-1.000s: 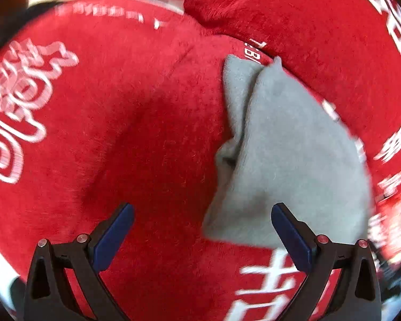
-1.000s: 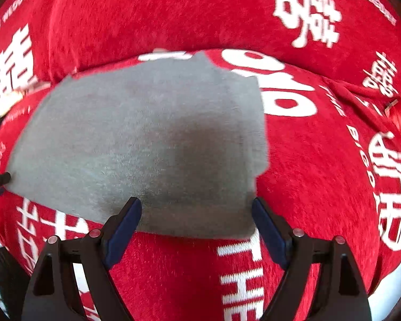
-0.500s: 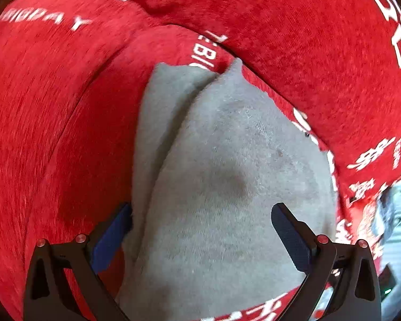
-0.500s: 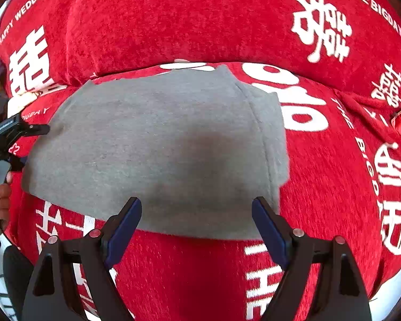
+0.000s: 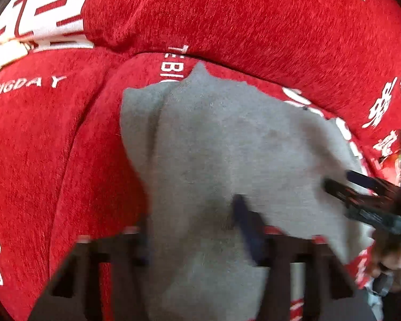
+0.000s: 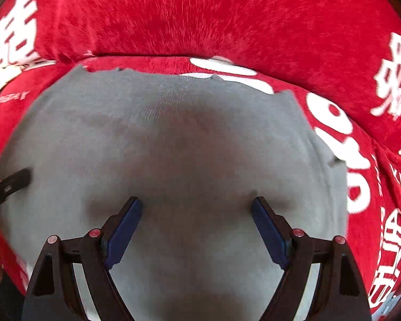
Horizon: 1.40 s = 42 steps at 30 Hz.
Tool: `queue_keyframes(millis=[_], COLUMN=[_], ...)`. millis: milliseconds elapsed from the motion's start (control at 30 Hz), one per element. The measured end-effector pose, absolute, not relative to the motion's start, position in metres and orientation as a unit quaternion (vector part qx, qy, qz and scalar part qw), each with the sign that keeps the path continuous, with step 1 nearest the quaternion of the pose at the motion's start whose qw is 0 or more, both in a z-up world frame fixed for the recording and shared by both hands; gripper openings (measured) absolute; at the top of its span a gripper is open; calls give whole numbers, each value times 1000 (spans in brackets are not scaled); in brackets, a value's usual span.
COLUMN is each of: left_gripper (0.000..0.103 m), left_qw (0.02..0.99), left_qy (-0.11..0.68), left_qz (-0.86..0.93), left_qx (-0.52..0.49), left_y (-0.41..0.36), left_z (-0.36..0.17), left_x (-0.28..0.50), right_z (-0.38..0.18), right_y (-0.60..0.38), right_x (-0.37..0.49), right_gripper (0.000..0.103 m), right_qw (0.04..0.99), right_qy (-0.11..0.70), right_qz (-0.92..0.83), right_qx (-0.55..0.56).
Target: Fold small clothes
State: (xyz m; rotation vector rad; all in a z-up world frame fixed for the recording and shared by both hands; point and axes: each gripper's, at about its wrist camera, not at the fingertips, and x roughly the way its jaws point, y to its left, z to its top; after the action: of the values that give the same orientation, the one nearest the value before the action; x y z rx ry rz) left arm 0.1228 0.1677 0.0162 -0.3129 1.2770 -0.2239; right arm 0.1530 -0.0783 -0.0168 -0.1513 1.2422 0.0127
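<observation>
A grey cloth (image 5: 227, 139) lies folded on the seat of a red sofa cover (image 5: 254, 26) with white lettering. My left gripper (image 5: 197, 235) is blurred at the cloth's near left end. Its jaws are closing, and a bunched ridge of cloth fills the gap between them. In the right wrist view the same grey cloth (image 6: 187, 133) spreads wide under my right gripper (image 6: 196, 203). That gripper is open, its blue pads just above the cloth's near middle with nothing pinched. The right gripper (image 5: 336, 178) also shows over the cloth's right end in the left wrist view.
The red back cushion (image 6: 200, 13) rises just behind the cloth. A finger of the left gripper (image 6: 13, 183) pokes in at the left edge. A person's hand (image 5: 393, 262) shows at the lower right of the left wrist view.
The left gripper moved from the bare red seat onto the cloth's left end and its jaws narrowed around the cloth. The right gripper moved forward from the cloth's near edge to over its middle.
</observation>
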Motion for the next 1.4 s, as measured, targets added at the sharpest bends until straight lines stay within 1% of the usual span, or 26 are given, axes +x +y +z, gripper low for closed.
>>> queue_keyframes(millis=[33, 167, 267, 400, 433, 467, 500, 533, 567, 633, 767, 1000, 1200, 1400], left_gripper=[35, 32, 32, 28, 27, 26, 25, 19, 18, 16, 15, 14, 14, 12], left_qw=[782, 780, 782, 776, 775, 773, 774, 775, 776, 778, 783, 784, 785, 767], left_qy=[595, 597, 593, 600, 603, 606, 608, 608, 609, 609, 609, 613, 609, 624], left_qz=[-103, -100, -100, -88, -84, -79, -74, -70, -68, -61, -58, -66, -101, -150], left_qx=[-154, -160, -166, -174, -172, -168, -163, -156, -149, -139, -114, -77, -47, -7], left_y=[171, 172, 172, 172, 171, 168, 166, 163, 161, 154, 133, 65, -27, -139], left_z=[17, 21, 22, 23, 24, 27, 30, 34, 39, 51, 71, 108, 139, 131], left_x=[124, 125, 123, 123, 124, 125, 125, 125, 125, 126, 129, 136, 144, 142], right_z=[-18, -31, -17, -3, -7, -22, -28, -25, -24, -16, 15, 44, 50, 45], right_y=[-77, -83, -92, -95, -91, -81, -72, -66, -65, -78, -113, -207, -261, -296], right_x=[161, 190, 182, 150, 145, 143, 141, 137, 136, 135, 115, 82, 57, 34], right_gripper=[92, 102, 102, 102, 102, 102, 103, 103, 103, 102, 101, 101, 101, 101], right_qw=[813, 796, 798, 815, 812, 804, 808, 825, 826, 816, 839, 845, 847, 846], right_qy=[579, 604, 601, 578, 582, 595, 587, 561, 559, 577, 543, 531, 522, 516], right_qz=[2, -9, -24, -7, -5, -9, -10, -4, 0, 0, -18, -52, -71, -79], right_qx=[-68, -43, -17, 37, 33, -3, -42, -64, -73, -37, -15, 35, 69, 105])
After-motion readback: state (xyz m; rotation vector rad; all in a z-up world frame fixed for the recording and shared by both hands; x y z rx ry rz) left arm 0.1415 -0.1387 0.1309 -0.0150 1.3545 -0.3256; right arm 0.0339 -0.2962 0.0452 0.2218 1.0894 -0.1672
